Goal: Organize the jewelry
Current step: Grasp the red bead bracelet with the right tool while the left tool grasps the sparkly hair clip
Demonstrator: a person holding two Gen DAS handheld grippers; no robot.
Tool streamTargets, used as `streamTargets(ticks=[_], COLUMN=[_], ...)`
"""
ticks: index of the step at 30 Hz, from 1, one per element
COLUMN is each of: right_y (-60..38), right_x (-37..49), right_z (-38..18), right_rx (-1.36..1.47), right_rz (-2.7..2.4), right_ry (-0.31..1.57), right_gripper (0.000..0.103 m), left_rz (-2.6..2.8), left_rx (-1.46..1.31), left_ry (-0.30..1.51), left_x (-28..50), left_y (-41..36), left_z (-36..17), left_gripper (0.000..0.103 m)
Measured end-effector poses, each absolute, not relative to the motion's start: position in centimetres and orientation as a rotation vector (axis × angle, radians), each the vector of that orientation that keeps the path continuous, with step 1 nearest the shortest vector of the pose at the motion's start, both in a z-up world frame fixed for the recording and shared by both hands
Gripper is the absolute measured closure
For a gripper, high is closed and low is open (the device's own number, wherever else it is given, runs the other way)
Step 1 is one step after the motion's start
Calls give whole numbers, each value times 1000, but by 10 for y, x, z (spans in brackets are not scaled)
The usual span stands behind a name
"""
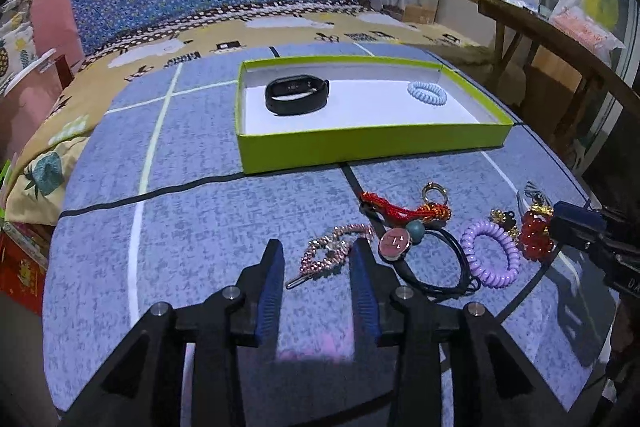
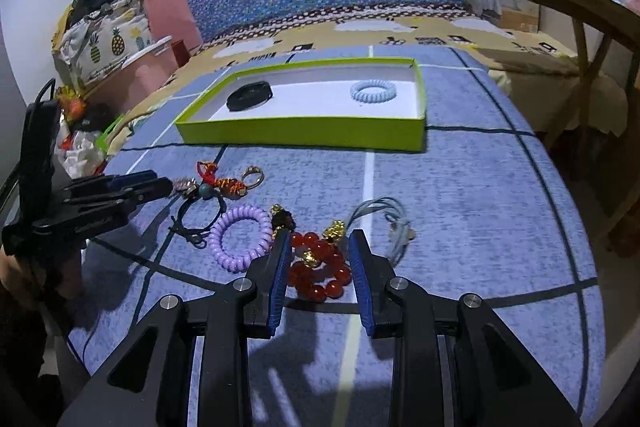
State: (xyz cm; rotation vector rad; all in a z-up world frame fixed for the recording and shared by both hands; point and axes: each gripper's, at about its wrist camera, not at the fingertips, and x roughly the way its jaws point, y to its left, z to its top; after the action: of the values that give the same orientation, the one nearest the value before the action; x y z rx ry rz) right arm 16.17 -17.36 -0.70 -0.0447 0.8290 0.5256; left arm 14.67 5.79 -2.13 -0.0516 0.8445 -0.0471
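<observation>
A lime-green box point(image 1: 360, 147) point(image 2: 304, 133) holds a black wristband point(image 1: 297, 95) point(image 2: 250, 95) and a pale blue coil hair tie point(image 1: 427, 92) point(image 2: 373, 91). My left gripper point(image 1: 318, 251) is open, its fingers either side of a pink beaded hair clip point(image 1: 334, 253). My right gripper point(image 2: 320, 241) is open around a red bead bracelet point(image 2: 320, 269) point(image 1: 536, 237). Between them lie a purple coil tie point(image 1: 490, 253) point(image 2: 240, 237), a black cord with a pink disc point(image 1: 394, 243), and a red knotted charm point(image 1: 404, 211) point(image 2: 226, 183).
The blue mat point(image 1: 200, 219) covers a table on a bed. A pale string necklace point(image 2: 394, 227) lies right of the red bracelet. A wooden chair point(image 2: 580, 11) stands at the right. Bags and clutter point(image 2: 100, 35) sit at the left.
</observation>
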Motion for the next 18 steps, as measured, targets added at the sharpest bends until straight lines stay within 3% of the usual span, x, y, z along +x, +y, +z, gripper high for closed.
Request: streamTargets(ticks=[8, 10, 14, 18], right_y=[-167, -168, -170, -170], right_x=[169, 170, 168, 166], right_z=[-14, -14, -13, -12], right_rx=[-42, -35, -30, -28], right_rz=[526, 520, 521, 526], right_ry=[860, 859, 852, 847], right_gripper=[73, 82, 93, 93], left_rz=[-52, -56, -64, -73], left_rx=[-29, -30, -15, -4], left_ry=[882, 881, 876, 866], left_x=[154, 155, 153, 150], left_y=[54, 54, 50, 46], left_z=[-26, -26, -26, -24], left_gripper=[66, 66, 81, 81])
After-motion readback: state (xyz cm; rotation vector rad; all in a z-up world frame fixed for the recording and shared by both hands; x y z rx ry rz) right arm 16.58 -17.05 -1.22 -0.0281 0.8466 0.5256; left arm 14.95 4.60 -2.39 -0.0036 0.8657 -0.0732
